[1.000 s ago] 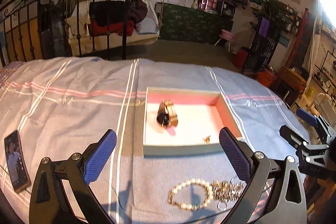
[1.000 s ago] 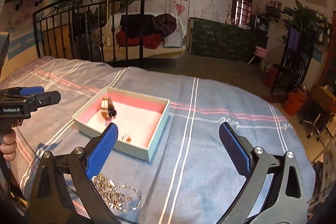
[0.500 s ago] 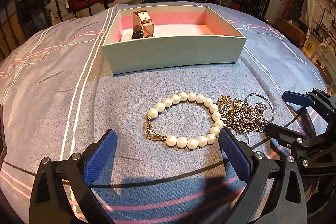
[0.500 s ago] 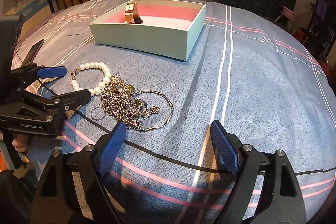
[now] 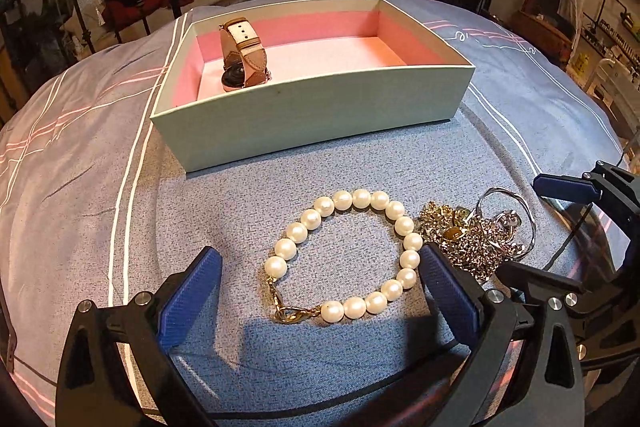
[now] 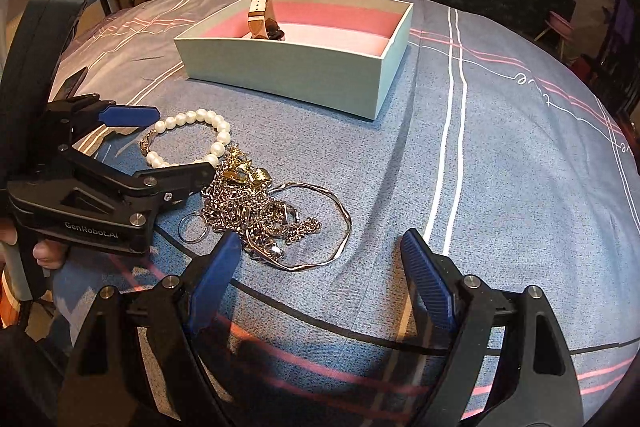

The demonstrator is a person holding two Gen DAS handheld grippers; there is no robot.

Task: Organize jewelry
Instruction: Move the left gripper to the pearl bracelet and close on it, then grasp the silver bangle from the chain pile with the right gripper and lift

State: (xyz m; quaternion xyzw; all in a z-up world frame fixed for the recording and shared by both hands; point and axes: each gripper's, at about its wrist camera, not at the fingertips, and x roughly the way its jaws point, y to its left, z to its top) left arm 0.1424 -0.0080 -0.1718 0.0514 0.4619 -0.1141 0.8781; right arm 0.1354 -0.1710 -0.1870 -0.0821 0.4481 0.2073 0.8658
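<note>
Now lowered closer than before: left gripper spread wide around pearl bracelet; right gripper spread at chain pile. At 12 o'clock, box holding watch.

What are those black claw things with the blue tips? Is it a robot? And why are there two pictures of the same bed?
It is no robot. A person holds one grabbing tool in each hand, and each tool carries a little camera that looks out between its two blue fingers. So one picture comes from the left tool and the other from the right tool. Each camera can also see the other tool off to the side.

On the striped blanket lies a pearl bracelet, and right beside it a tangled pile of chains. Behind them sits an open box, pink inside, with a watch in it.

Both tools are open and hold nothing. The left tool's fingers stand on either side of the pearl bracelet.
</note>
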